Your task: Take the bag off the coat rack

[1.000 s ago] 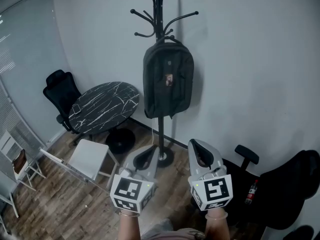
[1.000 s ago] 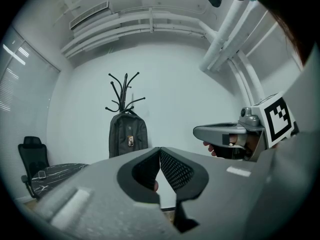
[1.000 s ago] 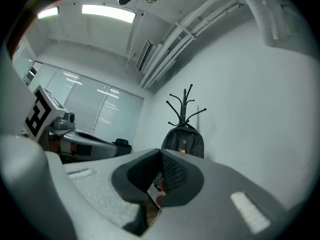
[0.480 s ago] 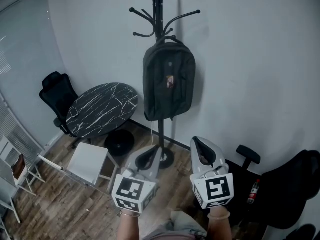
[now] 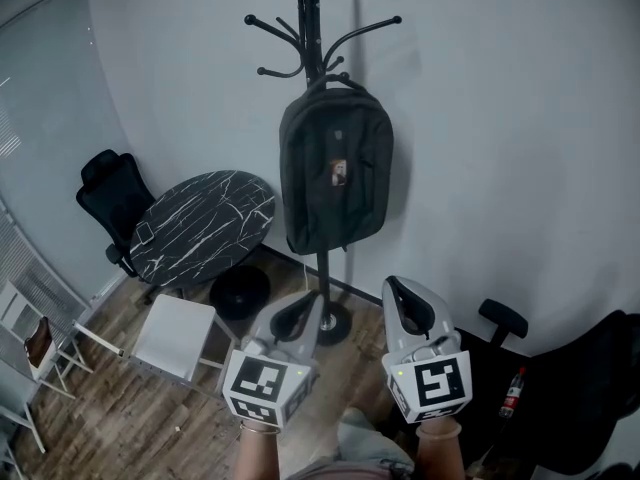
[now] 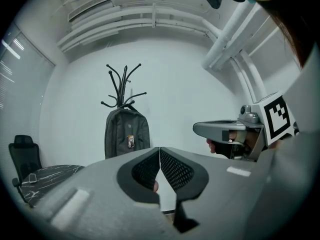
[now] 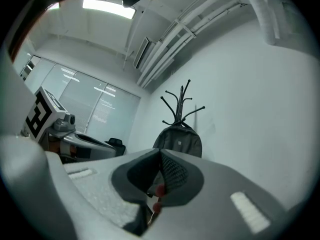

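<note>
A dark grey backpack (image 5: 335,171) hangs by its top handle from a black coat rack (image 5: 316,28) that stands against the white wall. It also shows as the backpack (image 6: 127,134) in the left gripper view and the backpack (image 7: 178,141) in the right gripper view. My left gripper (image 5: 302,307) and right gripper (image 5: 396,292) are held low side by side, well short of the bag, both pointing toward it. Each is shut with nothing between its jaws.
A round black marble-pattern table (image 5: 204,222) stands left of the rack, with a black office chair (image 5: 112,193) behind it and a white stool (image 5: 174,328) in front. Another black chair (image 5: 590,393) sits at the right. The rack's round base (image 5: 333,317) rests on the wooden floor.
The view has drawn a little closer to the rack, so the backpack looks larger. Both grippers stay shut and low in much the same place.
</note>
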Available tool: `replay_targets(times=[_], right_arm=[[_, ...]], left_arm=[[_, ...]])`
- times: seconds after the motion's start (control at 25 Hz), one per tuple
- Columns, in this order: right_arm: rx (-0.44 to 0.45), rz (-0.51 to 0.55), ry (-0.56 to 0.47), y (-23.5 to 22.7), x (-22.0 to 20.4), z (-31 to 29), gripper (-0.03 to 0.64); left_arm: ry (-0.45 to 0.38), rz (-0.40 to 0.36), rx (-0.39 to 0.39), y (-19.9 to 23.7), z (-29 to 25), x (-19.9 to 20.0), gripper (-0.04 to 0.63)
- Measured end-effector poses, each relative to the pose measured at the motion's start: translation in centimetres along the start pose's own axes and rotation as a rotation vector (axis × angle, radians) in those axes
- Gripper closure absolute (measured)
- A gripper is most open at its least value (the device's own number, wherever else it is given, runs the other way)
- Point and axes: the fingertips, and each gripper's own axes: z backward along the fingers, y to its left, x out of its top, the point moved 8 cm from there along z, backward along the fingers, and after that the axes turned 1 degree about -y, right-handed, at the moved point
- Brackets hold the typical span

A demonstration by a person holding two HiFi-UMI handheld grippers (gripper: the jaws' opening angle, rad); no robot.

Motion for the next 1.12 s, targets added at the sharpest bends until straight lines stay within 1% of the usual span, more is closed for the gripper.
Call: replay_targets(times=[0.44,1.0,1.12], right_arm=[[-0.008,-0.017,0.034,-3.6,-2.3,-5.4,0.614],[0.026,-0.008,0.049,-8.8,-3.7,-10.4,0.614],[0.034,0.0,0.047,-10.2,-3.8,-11.4,0.614]], left_arm=[[-0.011,0.015,0.027,3.1,-5.4,-0.2,0.583],[0.004,0.04,0.058,5.1,-11.6,0.0,0.58],[0.004,0.043,0.067,5.3,-12.9,0.2,0.546]])
